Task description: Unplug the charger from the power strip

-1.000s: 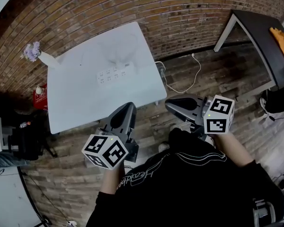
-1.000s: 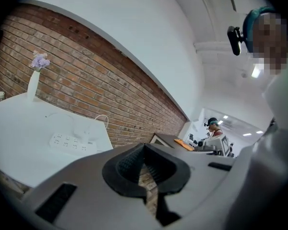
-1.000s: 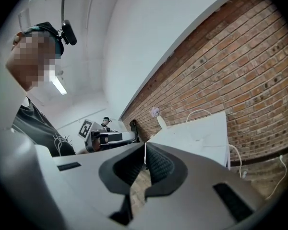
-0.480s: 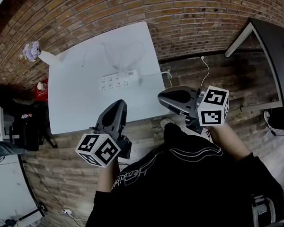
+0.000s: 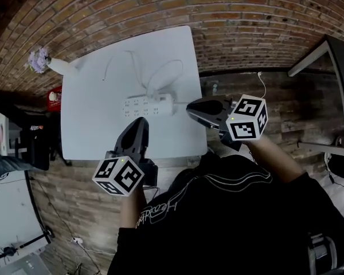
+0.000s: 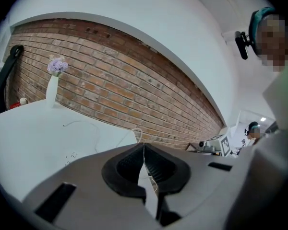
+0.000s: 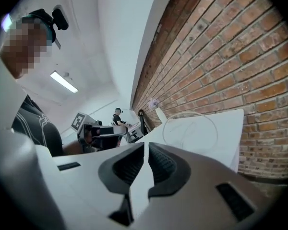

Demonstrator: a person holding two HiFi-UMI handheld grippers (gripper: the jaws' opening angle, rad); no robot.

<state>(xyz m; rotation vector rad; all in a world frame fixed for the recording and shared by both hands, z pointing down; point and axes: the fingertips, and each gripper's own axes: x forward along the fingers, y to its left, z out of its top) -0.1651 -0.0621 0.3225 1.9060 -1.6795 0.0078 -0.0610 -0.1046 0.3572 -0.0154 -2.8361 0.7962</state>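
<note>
A white power strip lies in the middle of the white table. The white charger sits at the strip's right end, and its thin white cable loops over the table toward the brick wall. My left gripper is shut and empty, hovering over the table's near edge just in front of the strip. My right gripper is shut and empty too, at the table's right edge beside the charger end. The left gripper view shows its shut fingertips and faint sockets. The right gripper view shows the cable loop.
A white vase with purple flowers stands at the table's far left corner. A brick wall runs behind the table. A dark table stands to the right, and black equipment to the left. A white cord lies on the wood floor.
Both grippers have moved forward and slightly down toward the table. The left now reaches over the near edge, the right has come up to the table's right edge. Both stayed shut.
</note>
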